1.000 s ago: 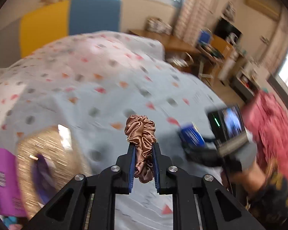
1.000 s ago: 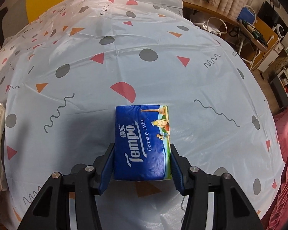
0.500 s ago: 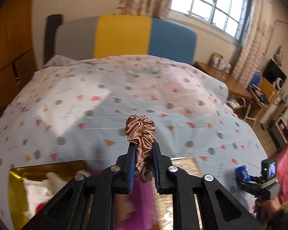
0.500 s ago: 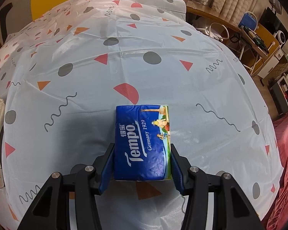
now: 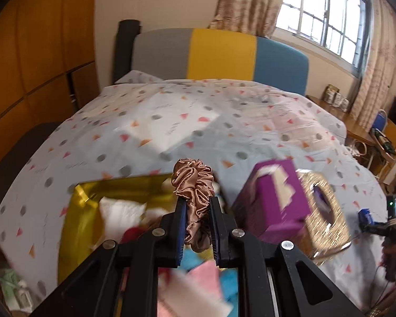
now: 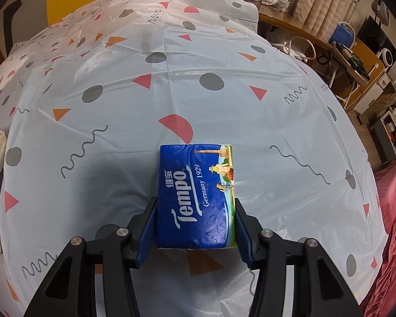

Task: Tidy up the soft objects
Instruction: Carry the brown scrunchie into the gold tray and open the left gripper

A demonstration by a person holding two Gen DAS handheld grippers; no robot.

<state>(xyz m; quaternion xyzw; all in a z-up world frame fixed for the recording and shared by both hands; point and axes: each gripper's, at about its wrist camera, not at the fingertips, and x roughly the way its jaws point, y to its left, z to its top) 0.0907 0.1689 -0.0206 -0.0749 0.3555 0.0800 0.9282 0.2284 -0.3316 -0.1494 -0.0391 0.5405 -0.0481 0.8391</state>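
My left gripper [image 5: 196, 211] is shut on a brown satin scrunchie [image 5: 195, 185], which sticks up above the pads. It hangs over a shiny gold box [image 5: 84, 206] that holds white, red, pink and blue soft items. In the right wrist view, my right gripper [image 6: 195, 227] is shut on a blue Tempo tissue pack [image 6: 196, 195], held just above the patterned bedsheet [image 6: 145, 105]. That same gripper and pack [image 5: 365, 215] show small at the far right of the left wrist view, with a hand below them.
A purple tissue box [image 5: 273, 198] stands right of the gold box, beside a glittery gold tissue holder [image 5: 327, 211]. The bed has a grey, yellow and blue headboard [image 5: 221, 52]. A wooden wardrobe is on the left, a desk and chairs [image 6: 351, 50] on the right.
The left gripper has swung left with the scrunchie, from the bed's right side to above the gold box. The right gripper has held still with the tissue pack.
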